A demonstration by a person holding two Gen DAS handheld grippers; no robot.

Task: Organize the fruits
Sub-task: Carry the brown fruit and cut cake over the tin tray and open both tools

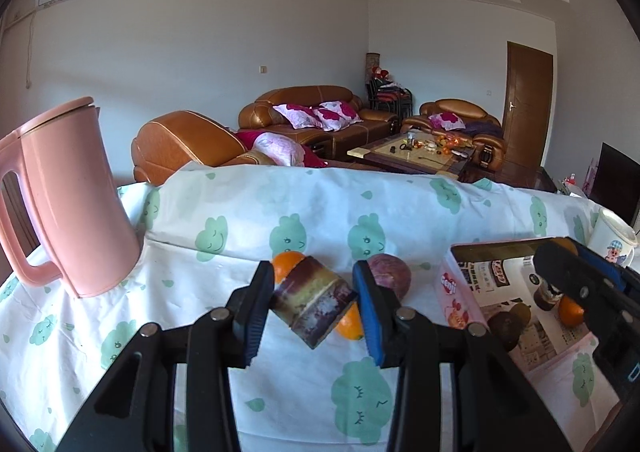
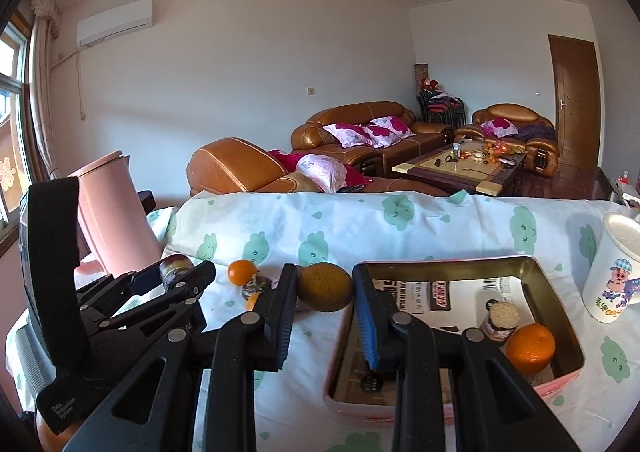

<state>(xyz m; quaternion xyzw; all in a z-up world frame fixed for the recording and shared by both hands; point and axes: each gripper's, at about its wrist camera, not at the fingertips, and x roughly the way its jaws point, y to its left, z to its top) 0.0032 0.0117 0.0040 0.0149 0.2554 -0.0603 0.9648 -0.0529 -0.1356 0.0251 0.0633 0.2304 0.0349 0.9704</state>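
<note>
**A:** While the left wrist view is up: left gripper clamped on a purple-and-green sugarcane piece, tilted, lifted clear of the tablecloth. Behind it, two oranges and a purple round fruit on the cloth. Pink tin box to the right, dark fruit and an orange already inside.

**B:** Step?

**A:** Carrying, I'd judge. The piece is held but not yet over the box.

**B:** Right wrist view?

**A:** Right gripper closed around a brownish-yellow round fruit, hovering just left of the box's near-left corner. Inside: an orange touching a short cane piece.

**B:** Next move?

**A:** Probably shift right over the box's bare floor, lower, release. The left must wait or take the far side, since both tools crowd one opening. Pink jug and cartoon mug stand well aside.
</note>
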